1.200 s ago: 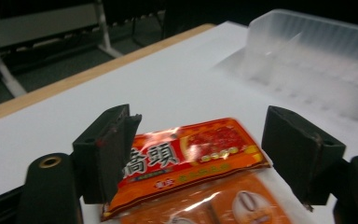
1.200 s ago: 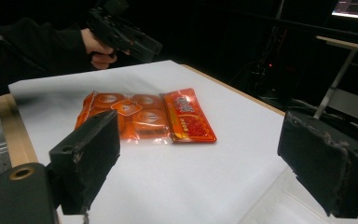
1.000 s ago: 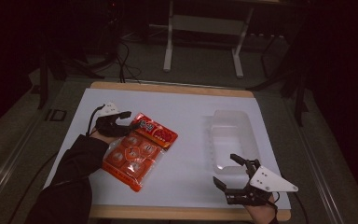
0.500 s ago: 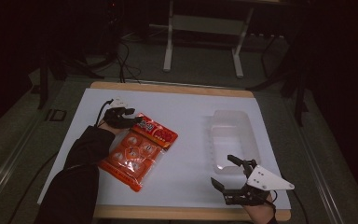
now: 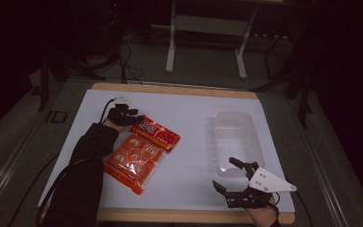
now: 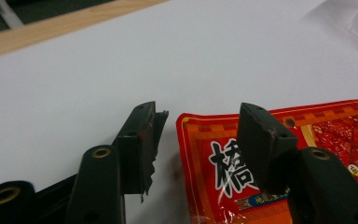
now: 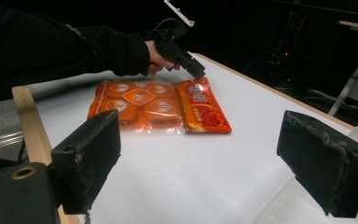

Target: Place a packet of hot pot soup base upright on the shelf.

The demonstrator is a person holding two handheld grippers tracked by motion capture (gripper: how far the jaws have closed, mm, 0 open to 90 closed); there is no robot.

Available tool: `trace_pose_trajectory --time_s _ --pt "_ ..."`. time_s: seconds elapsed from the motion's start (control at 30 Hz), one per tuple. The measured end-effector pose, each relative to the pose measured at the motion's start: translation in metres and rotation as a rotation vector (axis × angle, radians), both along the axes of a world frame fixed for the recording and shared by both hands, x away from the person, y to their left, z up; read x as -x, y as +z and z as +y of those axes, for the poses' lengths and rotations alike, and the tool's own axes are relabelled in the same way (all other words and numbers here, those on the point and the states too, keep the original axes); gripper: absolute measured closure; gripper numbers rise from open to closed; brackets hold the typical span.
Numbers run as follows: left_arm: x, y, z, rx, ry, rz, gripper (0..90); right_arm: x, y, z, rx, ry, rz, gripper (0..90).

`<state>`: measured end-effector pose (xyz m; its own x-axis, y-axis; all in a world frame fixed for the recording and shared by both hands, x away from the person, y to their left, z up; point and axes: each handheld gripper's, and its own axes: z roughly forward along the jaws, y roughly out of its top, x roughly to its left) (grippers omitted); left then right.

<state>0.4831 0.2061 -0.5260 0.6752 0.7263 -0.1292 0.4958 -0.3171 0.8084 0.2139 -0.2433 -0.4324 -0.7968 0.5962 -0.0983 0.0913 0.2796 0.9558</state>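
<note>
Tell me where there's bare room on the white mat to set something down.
Free: the strip between the snack bag and the clear tray, and the mat's far edge. Crowded: the bag's top corner, where the left gripper sits; the right gripper borders the tray.

A clear plastic tray [image 5: 235, 142] sits on the white table [image 5: 189, 113] — a metal stand [image 5: 205, 28] behind it.

White-topped table [image 5: 189, 109], orange snack packet [image 5: 142, 153], clear plastic tray [image 5: 236, 142]
</note>
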Motion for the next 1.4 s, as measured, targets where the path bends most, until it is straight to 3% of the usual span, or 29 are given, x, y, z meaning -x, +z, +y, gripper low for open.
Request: trace_pose_trajectory --time_s 0.2,0.3,0.37,0.47,0.5,0.53,0.57,0.6,0.77,1.0,1.1,1.4 --pt "-0.005 -0.007 -0.004 0.001 -0.024 0.05 54.2 0.001 0.0 0.001 0.002 0.003 0.0 13.2" --pt "-0.007 -0.014 -0.007 -0.023 -0.034 0.105 54.3 0.002 0.0 0.001 0.005 0.004 0.0 13.2" --pt "-0.006 -0.014 -0.008 -0.032 -0.026 0.099 55.6 0.002 0.001 0.001 0.006 0.004 -0.002 13.3" --pt "-0.003 -0.013 -0.012 -0.079 -0.008 0.077 65.8 0.002 0.0 0.001 0.004 0.005 0.001 13.3" --pt "-0.003 -0.013 -0.012 -0.079 -0.008 0.077 73.2 0.002 0.0 0.001 0.004 0.005 0.001 13.3" --pt "-0.001 -0.012 -0.013 -0.081 -0.001 0.05 73.2 0.002 0.0 0.001 0.005 0.006 0.001 13.3" --pt "0.0 -0.011 -0.014 -0.077 0.0 0.047 87.4 0.002 0.0 0.002 0.007 0.008 0.001 13.3" --pt "0.001 -0.01 -0.015 -0.091 -0.004 0.035 89.0 0.002 0.001 0.002 0.008 0.009 -0.002 13.3" --pt "0.007 0.003 -0.017 -0.112 -0.004 0.0 90.0 0.002 0.001 0.001 -0.001 0.005 0.001 13.3" --pt "0.017 0.019 -0.016 -0.099 -0.011 -0.04 90.0 0.003 0.003 0.001 -0.006 0.004 -0.005 13.3" --pt "0.021 0.029 -0.015 -0.072 -0.004 -0.064 90.0 0.004 0.004 0.001 -0.01 0.003 -0.004 13.3" --pt "0.04 0.067 -0.015 -0.019 -0.043 -0.138 90.0 0.003 0.005 0.0 -0.019 -0.001 -0.003 13.7"
